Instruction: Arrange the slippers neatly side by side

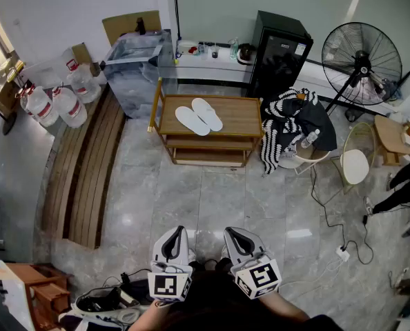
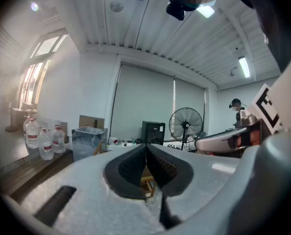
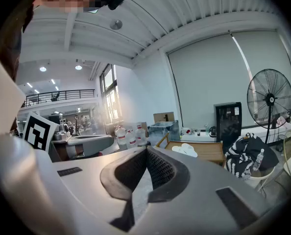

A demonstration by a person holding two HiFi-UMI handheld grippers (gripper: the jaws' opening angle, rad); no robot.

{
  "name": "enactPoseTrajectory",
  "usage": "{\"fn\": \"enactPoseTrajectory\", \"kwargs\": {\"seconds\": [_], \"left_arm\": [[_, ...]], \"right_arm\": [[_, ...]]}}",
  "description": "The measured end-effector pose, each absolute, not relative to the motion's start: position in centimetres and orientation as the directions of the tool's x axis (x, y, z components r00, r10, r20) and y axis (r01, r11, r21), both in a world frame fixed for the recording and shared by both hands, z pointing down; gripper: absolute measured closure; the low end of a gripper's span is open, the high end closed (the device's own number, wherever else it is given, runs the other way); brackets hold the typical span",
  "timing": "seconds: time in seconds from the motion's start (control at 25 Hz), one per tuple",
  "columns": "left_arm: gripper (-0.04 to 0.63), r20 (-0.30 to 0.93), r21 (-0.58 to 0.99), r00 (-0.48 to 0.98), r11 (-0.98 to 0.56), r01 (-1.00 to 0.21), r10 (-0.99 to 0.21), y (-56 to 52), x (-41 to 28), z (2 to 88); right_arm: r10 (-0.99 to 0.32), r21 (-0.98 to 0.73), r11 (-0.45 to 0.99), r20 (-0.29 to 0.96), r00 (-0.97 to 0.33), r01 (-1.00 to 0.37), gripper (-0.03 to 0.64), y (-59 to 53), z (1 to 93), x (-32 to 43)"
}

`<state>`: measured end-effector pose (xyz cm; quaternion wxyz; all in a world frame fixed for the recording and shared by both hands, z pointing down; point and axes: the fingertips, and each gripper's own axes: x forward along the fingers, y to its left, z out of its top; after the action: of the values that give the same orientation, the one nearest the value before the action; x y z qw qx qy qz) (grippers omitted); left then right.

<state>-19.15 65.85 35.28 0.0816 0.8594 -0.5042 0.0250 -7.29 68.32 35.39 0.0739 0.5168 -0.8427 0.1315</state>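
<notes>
two white slippers [image 1: 199, 115] are seen on the top board of a low wooden bench [image 1: 241, 118], on its left half as the head view shows it. they are laid side by side with their long edges touching and are set at a slant to the bench's edges. both tongs are held well apart from the bench, on its near side, low and close to the person's body above the grey tiled floor [image 1: 191, 192]. the left tongs [image 1: 179, 230] and the right tongs [image 1: 232, 232] are kept next to each other with a narrow gap between them. their tips are pointed toward the bench and their marker cubes are turned up toward the head camera. the forearms [image 1: 288, 314] are drawn in at the bottom edge, bent toward the body's middle. in the left gripper view the jaws of the left tongs are seen pressed together at the tips, with only the ridged pads [image 2: 161, 166] meeting. in the right gripper view the right tongs are likewise closed tight on themselves, and the slippers and the bench are seen far beyond the tips. a black cabinet [image 1: 279, 54] is stood behind the bench's right end, and a striped cloth [image 1: 284, 133] is heaped just beside that end. a clear bin [image 1: 139, 71] is placed behind the bench's left end, and wooden planks [image 1: 88, 171] are laid on the floor to the bench's left.
</notes>
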Motion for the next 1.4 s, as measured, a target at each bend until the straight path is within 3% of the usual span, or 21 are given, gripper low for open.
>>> {"fn": "enactPoseTrajectory", "kwargs": {"seconds": [1.4], "left_arm": [[0.578,0.146,0.127,0.547,-0.532,-0.837,-0.824,65.0,-26.6,37.5]], "right_arm": [[-0.884,-0.152,0.364,0.255,-0.392,-0.919,0.605,66.9,35.9,-15.2]]}}
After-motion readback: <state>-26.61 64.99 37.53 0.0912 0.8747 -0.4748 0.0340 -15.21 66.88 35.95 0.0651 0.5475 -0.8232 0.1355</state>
